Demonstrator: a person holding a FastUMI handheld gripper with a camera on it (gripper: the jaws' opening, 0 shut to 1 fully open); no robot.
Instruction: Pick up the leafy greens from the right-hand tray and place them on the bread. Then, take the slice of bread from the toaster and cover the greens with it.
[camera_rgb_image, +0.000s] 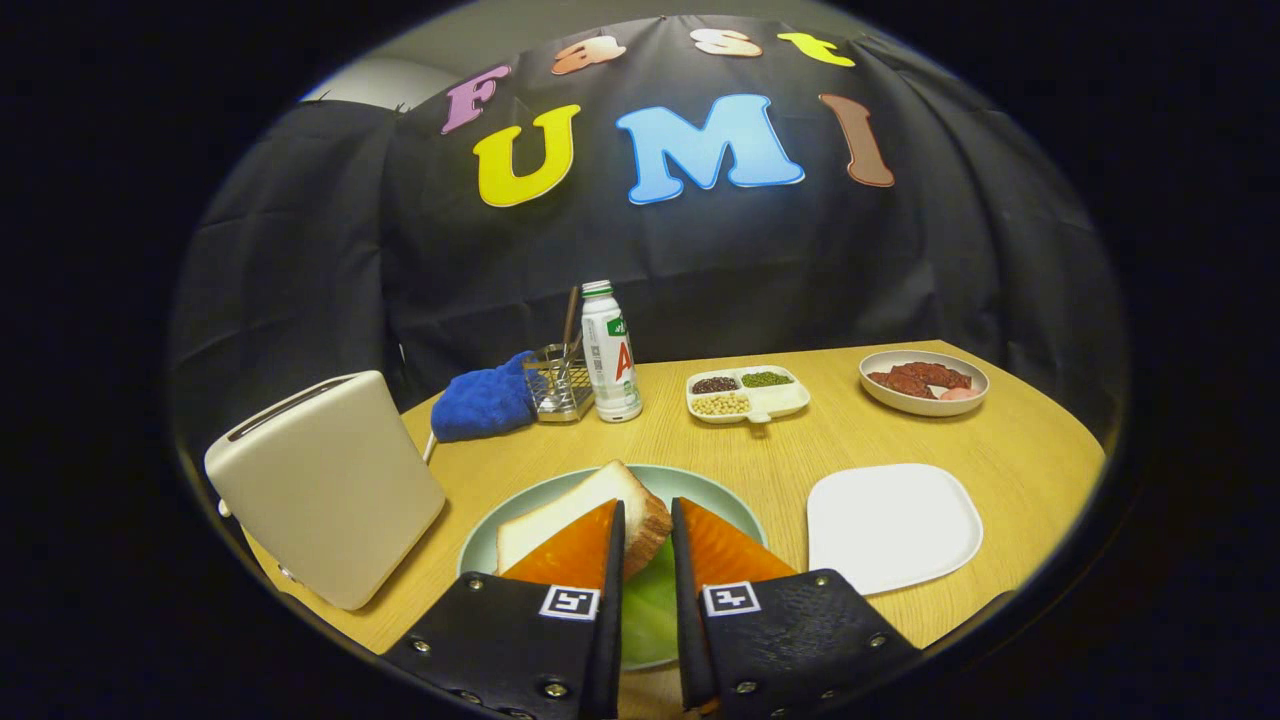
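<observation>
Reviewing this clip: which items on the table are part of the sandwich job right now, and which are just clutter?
Job:
- bread slice, clamped in the gripper
- leafy greens below it
- green plate
- toaster
- white tray

Lying about:
- bottle
- blue cloth
- utensil holder
- divided dish of beans
- bowl of meat

Fingers (610, 540) covering the near part of the bread slice (590, 505) and most of the greens (648, 600) under it. Contact between fingers and slice not clear enough to call. Near rim of the plate (700, 490) hidden behind the gripper (647, 515). Toaster (325, 485) slot seen edge-on, inside out of sight. Contents of the divided dish (748, 393) too small to name. Same for the dark red pieces in the bowl (924, 381). Utensil holder (558, 380) partly hidden by the bottle (611, 352) and blue cloth (485, 400).
</observation>
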